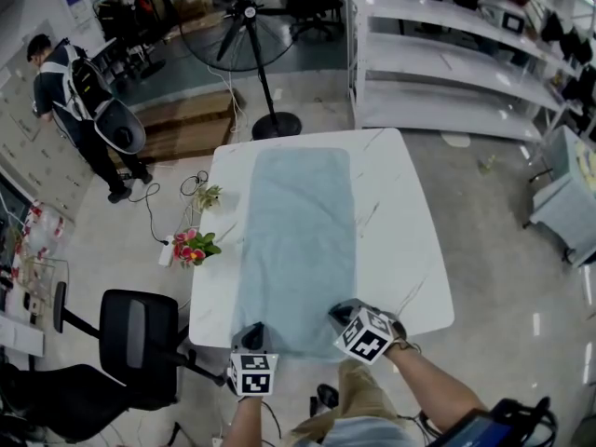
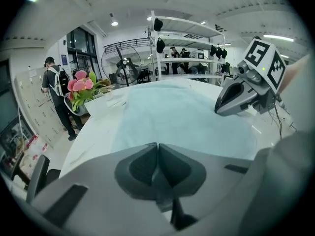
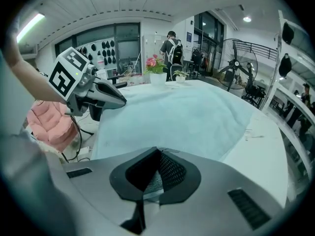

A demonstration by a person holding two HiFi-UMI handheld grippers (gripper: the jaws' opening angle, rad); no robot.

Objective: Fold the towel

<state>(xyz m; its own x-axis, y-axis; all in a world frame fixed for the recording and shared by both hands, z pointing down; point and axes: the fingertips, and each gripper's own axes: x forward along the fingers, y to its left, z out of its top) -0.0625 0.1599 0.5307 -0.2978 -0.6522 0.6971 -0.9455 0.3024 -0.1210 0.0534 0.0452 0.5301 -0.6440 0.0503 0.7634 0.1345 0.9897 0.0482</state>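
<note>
One white table carries one pale blue towel, spread flat, its long axis running straight away from me. At its near short edge are my two claws: left gripper at the left corner, right gripper at the right, each pinched closed on a sliver of cloth (as best I judge). The far edge lies dead ahead, about equally far from both.

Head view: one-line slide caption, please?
Left gripper and right gripper pinch the near edge of the towel lying flat on the table.
</note>
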